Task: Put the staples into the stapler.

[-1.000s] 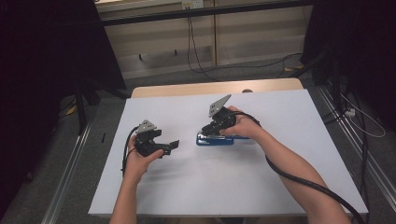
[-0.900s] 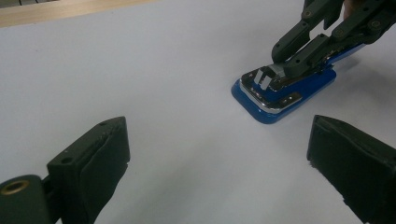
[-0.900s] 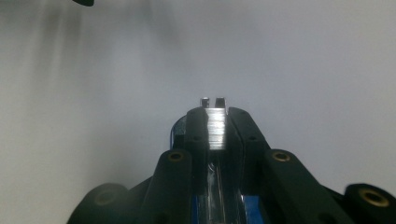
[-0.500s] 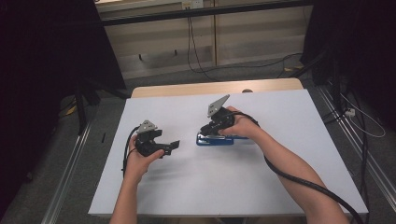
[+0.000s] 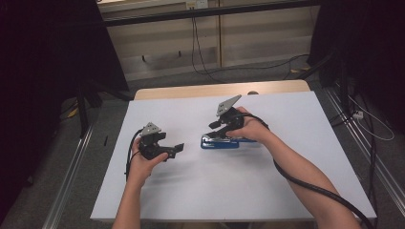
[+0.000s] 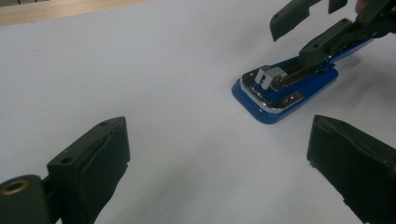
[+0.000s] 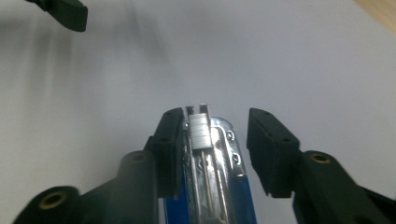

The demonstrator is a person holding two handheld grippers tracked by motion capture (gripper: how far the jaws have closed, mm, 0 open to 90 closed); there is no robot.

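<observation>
Resting near the desk's (image 5: 143, 200) front edge, the left hand-held gripper (image 5: 177, 149) has its jaws spread on bare white surface. Just beyond, a blue stapler (image 5: 218, 142) lies open mid-desk, staples (image 7: 199, 130) showing in its channel. The right hand-held gripper (image 7: 214, 140), jaws just opening, straddles it unclamped.

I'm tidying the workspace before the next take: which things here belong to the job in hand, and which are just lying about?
In the job:
- blue stapler, lying open on the white sheet
- right gripper, jaws astride the stapler; they have just been opening
- left gripper, jaws open, apart from the stapler

Lying about:
- white sheet over the table
- wooden table
- cables on the floor
</observation>
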